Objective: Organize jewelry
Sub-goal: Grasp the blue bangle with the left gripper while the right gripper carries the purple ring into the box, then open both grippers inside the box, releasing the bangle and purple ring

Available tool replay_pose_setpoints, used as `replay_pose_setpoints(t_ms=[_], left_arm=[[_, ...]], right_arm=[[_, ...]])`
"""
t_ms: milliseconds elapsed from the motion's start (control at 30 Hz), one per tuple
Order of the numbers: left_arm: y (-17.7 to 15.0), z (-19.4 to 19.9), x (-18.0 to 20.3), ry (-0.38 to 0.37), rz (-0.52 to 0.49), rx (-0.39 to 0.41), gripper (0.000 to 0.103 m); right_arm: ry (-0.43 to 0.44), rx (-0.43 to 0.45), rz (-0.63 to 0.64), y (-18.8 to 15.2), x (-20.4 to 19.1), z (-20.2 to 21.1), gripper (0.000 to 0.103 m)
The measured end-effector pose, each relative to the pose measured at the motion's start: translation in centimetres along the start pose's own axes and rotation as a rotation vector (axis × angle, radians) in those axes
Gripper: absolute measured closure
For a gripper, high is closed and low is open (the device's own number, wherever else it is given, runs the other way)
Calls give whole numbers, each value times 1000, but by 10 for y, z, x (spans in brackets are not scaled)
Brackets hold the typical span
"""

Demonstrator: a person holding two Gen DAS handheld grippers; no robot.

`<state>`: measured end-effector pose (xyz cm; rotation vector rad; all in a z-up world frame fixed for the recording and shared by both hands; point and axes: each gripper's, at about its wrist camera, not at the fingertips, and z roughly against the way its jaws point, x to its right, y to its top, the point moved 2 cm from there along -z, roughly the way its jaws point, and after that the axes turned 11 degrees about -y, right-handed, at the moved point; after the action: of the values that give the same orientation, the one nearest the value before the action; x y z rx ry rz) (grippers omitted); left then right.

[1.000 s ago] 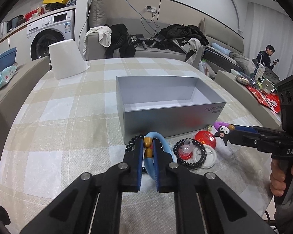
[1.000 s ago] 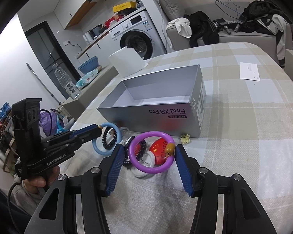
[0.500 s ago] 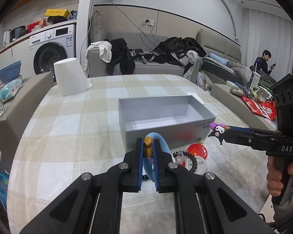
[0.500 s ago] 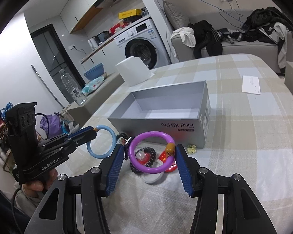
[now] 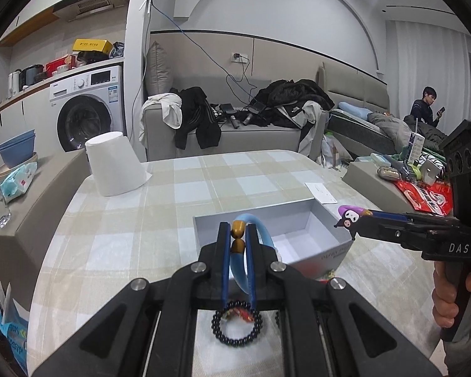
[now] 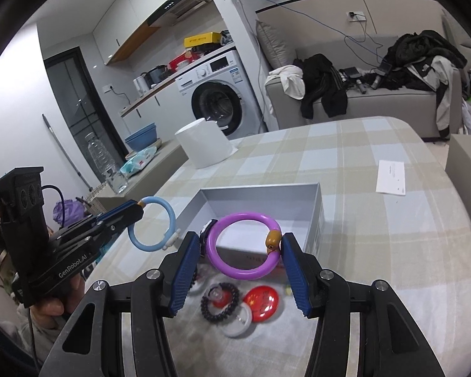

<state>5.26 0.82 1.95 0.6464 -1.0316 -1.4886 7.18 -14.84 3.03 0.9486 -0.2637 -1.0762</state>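
Above the plaid-clothed table (image 6: 376,220), the left claw (image 5: 238,235) is pinching a glossy pale-blue plastic bangle (image 5: 257,229) at its amber-brown bead clasp, the ring hanging free in the air beside the open grey cardboard box (image 6: 317,207). The right claw (image 6: 240,245) is gripping a shiny purple plastic bangle (image 6: 226,257) across its width, its own amber bead pressed against one blue pad and a small black cartoon charm at the other, raised in front of the box's near wall. Below, on the table, a black beaded bracelet (image 6: 218,304), a round red badge (image 6: 262,300) and a white disc (image 6: 238,325) are lying close together.
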Motion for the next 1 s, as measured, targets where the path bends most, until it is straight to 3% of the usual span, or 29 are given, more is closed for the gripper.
replay_pose_setpoints(t_ms=[433, 867, 933, 1000], left_arm=[[1, -24, -10, 26, 3, -8, 98], [-4, -31, -5, 19, 8, -54, 97], [-2, -28, -4, 2, 13, -52, 96], [-1, -25, -2, 5, 8, -51, 80]], right_arm=[[-55, -19, -18, 13, 6, -40, 50], [-65, -41, 18, 6, 4, -48, 49], [-62, -26, 25, 6, 2, -45, 37], [-62, -1, 30, 7, 1, -39, 28]])
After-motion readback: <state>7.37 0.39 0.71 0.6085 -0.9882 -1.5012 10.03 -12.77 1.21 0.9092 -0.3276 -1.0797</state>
